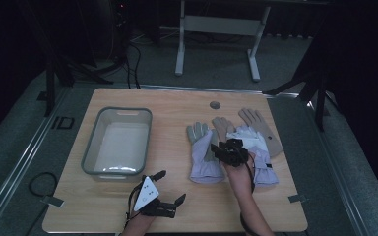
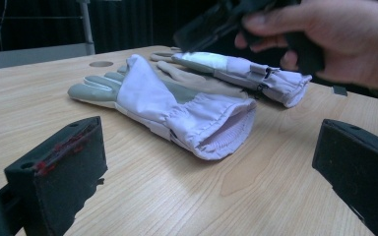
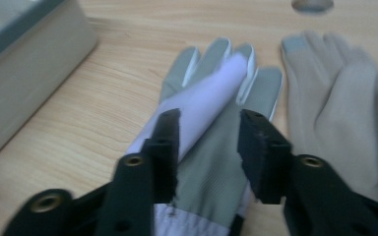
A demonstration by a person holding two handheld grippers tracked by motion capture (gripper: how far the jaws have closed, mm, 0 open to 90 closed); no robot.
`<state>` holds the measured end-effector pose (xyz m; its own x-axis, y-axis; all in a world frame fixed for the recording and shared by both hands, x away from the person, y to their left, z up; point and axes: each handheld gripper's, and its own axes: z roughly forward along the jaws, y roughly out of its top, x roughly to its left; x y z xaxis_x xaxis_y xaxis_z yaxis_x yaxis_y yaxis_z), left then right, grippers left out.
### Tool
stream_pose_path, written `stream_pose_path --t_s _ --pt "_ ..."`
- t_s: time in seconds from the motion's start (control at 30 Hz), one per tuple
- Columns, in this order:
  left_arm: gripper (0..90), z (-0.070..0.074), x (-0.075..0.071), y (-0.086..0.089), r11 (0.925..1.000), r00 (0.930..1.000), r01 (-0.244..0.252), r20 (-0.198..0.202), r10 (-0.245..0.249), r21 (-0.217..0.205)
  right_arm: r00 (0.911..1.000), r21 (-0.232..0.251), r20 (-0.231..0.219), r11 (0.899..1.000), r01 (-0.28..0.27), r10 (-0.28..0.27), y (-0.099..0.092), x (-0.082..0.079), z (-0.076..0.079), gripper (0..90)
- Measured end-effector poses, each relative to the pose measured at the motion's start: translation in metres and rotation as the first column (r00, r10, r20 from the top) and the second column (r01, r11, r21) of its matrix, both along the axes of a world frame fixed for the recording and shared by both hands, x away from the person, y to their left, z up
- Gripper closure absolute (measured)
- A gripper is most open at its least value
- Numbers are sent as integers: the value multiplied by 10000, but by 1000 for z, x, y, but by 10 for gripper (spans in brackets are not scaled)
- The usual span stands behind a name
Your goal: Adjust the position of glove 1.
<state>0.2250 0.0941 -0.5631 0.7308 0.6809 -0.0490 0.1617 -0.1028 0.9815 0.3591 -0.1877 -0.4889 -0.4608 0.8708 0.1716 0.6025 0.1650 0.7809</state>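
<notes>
A lavender and grey glove [image 1: 204,156] lies palm up in the middle of the table, one side folded over the palm. In the right gripper view its fold [image 3: 211,93] runs between my jaws. My right gripper [image 1: 228,149] hovers just over this glove, open, its pads off the fabric [image 3: 209,142]. A second lavender glove [image 1: 257,150] lies to the right, over two tan gloves [image 1: 263,125]. My left gripper [image 1: 172,186] rests near the front edge, open wide, facing the first glove's cuff [image 2: 221,130] with nothing between its jaws [image 2: 211,167].
A grey plastic bin [image 1: 91,147] stands at the left of the table, its wall close by in the right gripper view [image 3: 24,64]. A round hole [image 1: 215,105] sits in the tabletop behind the gloves. Bare wood runs along the front edge.
</notes>
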Motion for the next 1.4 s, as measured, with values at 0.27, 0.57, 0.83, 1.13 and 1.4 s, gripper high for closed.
stream_pose_path --t_s 0.27,0.57,0.83,1.13,1.4 --pt "0 0 0 0 10000 10000 -11 -44 11 -26 9943 -315 596 9958 -861 879 -42 1 21 505" --pt "0 0 0 0 10000 10000 -24 -35 24 -29 9885 -1731 549 9764 -1295 1408 -95 6 26 562" --pt "0 0 0 0 10000 10000 -83 -15 83 -18 9906 -2262 265 9661 -1245 1339 -150 9 10 588" --pt "0 0 0 0 9999 9999 -115 -58 114 -40 9791 -2565 -875 9456 -2001 1834 -157 20 -22 517" --pt "0 0 1 0 9999 9999 -106 -134 105 -83 9706 -2314 -1218 9450 -2310 2074 -157 32 -42 522"
